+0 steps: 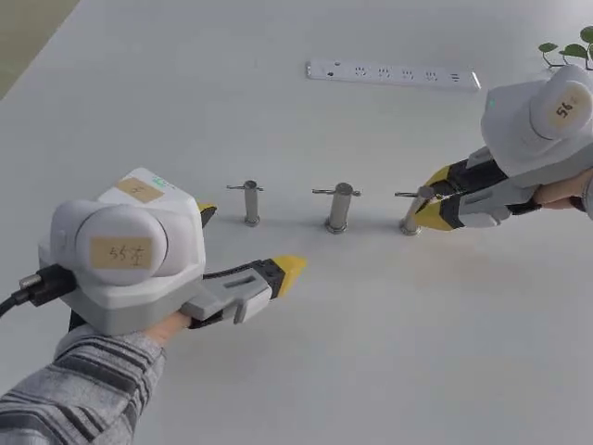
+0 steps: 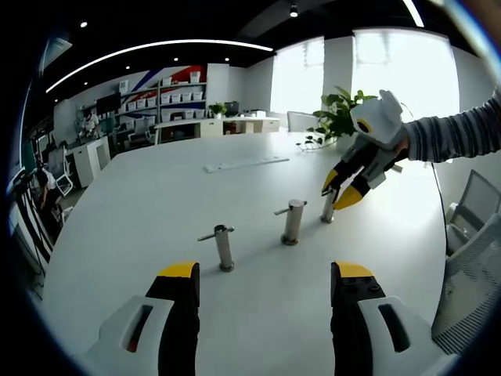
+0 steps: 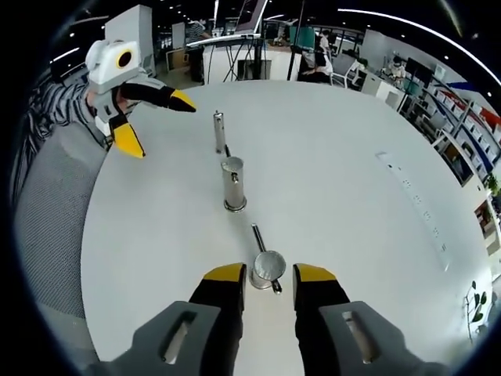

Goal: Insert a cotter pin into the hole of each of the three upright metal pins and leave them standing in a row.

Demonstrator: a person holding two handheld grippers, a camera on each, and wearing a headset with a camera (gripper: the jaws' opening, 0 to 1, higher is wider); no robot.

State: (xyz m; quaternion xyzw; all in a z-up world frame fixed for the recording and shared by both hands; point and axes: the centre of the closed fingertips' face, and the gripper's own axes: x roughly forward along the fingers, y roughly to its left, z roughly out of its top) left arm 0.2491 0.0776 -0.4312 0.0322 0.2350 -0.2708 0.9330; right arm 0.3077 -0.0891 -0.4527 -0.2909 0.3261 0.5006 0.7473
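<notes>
Right tongs (image 3: 270, 274) hug the last cottered metal pin (image 3: 268, 265), grip unclear; my left tongs (image 2: 265, 271) gape empty; next I release it standing.

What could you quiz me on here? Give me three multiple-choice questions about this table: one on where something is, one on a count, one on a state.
1. Which of the metal pins is the right gripper at, in the head view?
A. the left-end one
B. the middle one
C. the right-end one

2. How many metal pins stand on the table?
A. two
B. three
C. five

3. How are the fingers of the left gripper?
A. spread apart, nothing between them
B. shut on a pin
C. shut on a plug

Answers:
1 C: its yellow fingertips flank the head of the right-end pin.
2 B: three stand in a row, each with a cotter pin through it.
3 A: the left gripper view shows bare table between them.
</notes>
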